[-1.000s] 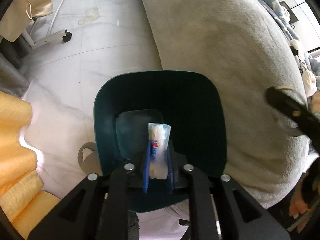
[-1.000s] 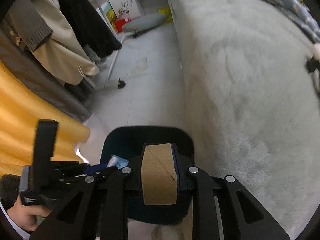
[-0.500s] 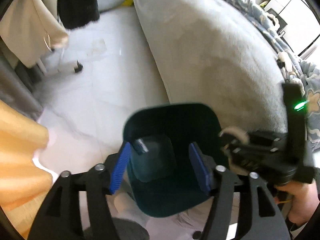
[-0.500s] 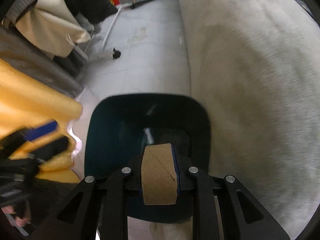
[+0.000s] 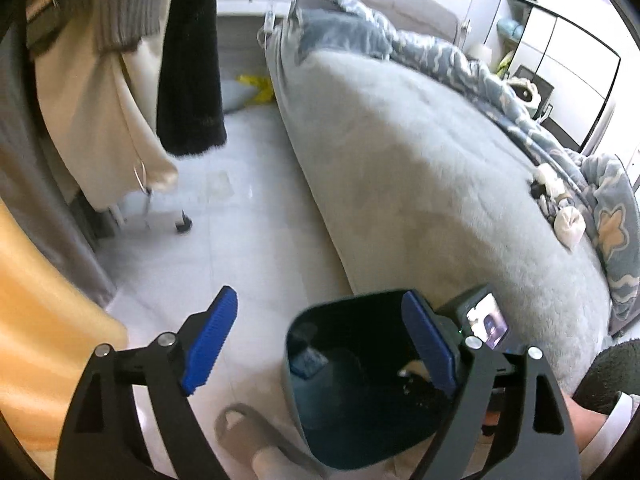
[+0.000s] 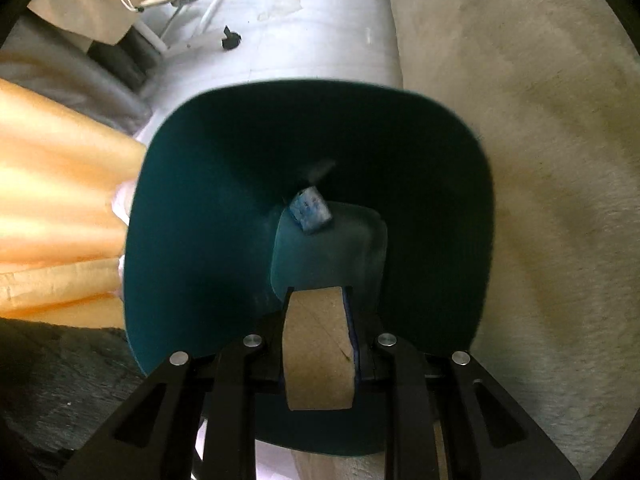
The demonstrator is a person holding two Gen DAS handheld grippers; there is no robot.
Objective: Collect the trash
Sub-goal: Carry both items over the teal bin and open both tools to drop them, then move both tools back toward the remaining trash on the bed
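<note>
A wide grey bed (image 5: 432, 168) filled the right of the room, its near edge running down to a pale tiled floor (image 5: 240, 240), with coats (image 5: 100, 80) hanging at the left. On the floor, just beside the bed's edge, stood a dark green bin (image 6: 192, 216), open at the top. At the bottom of it lay a small blue wrapper (image 6: 312, 214), close to the far left corner of the bin's floor. The right gripper (image 6: 318, 344) pointed straight down over the bin's mouth, its fingers clamped narrow on a brown cardboard tube (image 6: 318, 356), which sat upright between the pads and hung over the near side of the opening. The left gripper (image 5: 320, 344) stood off to the side and above, its jaws opening wide with nothing between them, the right blue pad (image 5: 430, 344) showing in front of the bin's rim. The tube looked light and hollow, stiff along its length but easily crushed across it, so a gentle hold at the middle seemed enough. Judging by its place above the bin, a simple release would likely drop it in.
</note>
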